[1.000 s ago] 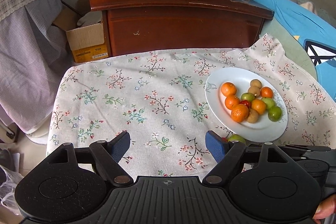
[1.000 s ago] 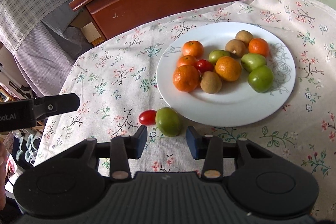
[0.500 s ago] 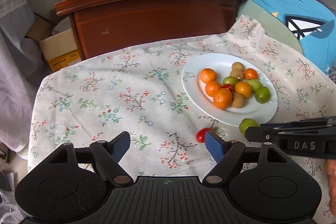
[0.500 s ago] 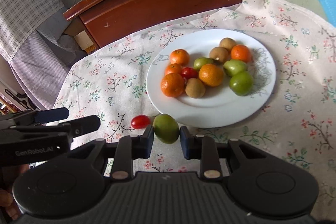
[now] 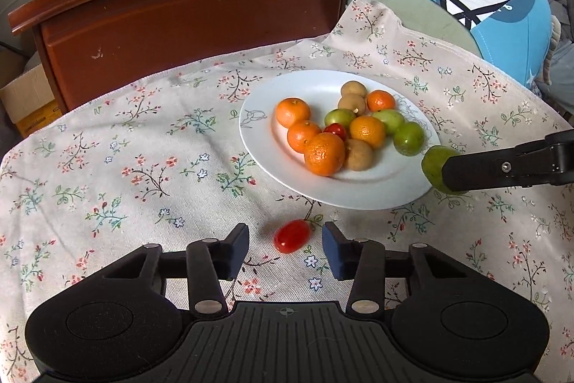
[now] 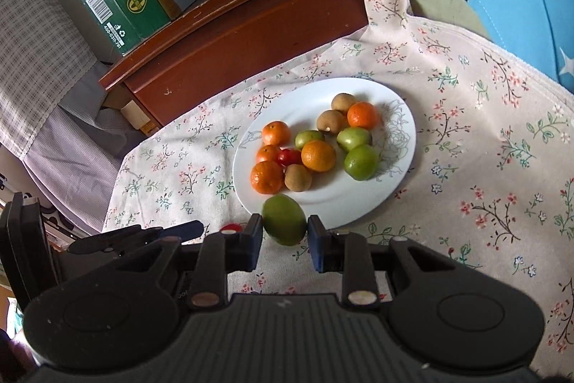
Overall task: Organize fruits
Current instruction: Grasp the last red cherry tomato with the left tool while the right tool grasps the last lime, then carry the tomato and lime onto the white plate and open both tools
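The far side of the green fruit (image 6: 284, 219) is being hidden by the right gripper (image 6: 283, 239), whose pads are clamped on it above the near rim of the white plate (image 6: 387, 189). The cherry tomato (image 5: 292, 236) is being straddled on the floral cloth (image 5: 143, 149) by the left gripper (image 5: 285, 248); its jaws have just been closing, seemingly without touching yet. A wooden cabinet (image 5: 201, 17) is being partly cut off behind.
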`<state>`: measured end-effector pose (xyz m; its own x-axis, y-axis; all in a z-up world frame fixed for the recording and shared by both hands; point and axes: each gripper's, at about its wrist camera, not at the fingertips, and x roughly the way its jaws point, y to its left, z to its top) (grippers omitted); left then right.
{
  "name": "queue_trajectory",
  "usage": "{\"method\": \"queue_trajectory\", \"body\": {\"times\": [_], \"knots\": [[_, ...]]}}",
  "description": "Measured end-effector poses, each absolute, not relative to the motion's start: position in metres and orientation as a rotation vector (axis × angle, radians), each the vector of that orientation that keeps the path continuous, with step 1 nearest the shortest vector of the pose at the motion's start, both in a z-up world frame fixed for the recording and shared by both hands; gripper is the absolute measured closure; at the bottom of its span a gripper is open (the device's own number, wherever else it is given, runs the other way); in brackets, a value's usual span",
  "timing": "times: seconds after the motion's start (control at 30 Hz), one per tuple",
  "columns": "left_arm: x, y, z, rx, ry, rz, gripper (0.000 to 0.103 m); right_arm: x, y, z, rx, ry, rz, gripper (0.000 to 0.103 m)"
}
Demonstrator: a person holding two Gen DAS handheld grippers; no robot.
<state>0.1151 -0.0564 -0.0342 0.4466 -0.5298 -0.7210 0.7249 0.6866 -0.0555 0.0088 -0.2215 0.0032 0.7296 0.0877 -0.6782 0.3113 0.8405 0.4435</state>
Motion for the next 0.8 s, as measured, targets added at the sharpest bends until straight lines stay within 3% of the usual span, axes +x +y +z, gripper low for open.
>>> {"method": "queue_trajectory", "body": {"times": [0.17,0.3,0.8], "knots": [[0.118,-0.061,-0.039,0.273,0.792,-0.799,0.065,0.010,-0.223,0.001,0.575,0.757,-0.139,0.076],[0.115,-0.066,-0.042,0.299,0.791,-0.805,0.083,0.011,-0.224,-0.002,0.585,0.763,-0.152,0.076],[0.112,-0.071,-0.001,0.137,0.723,-0.841,0.083,0.012,-0.244,0.000,0.639,0.725,-0.230,0.076]]}}
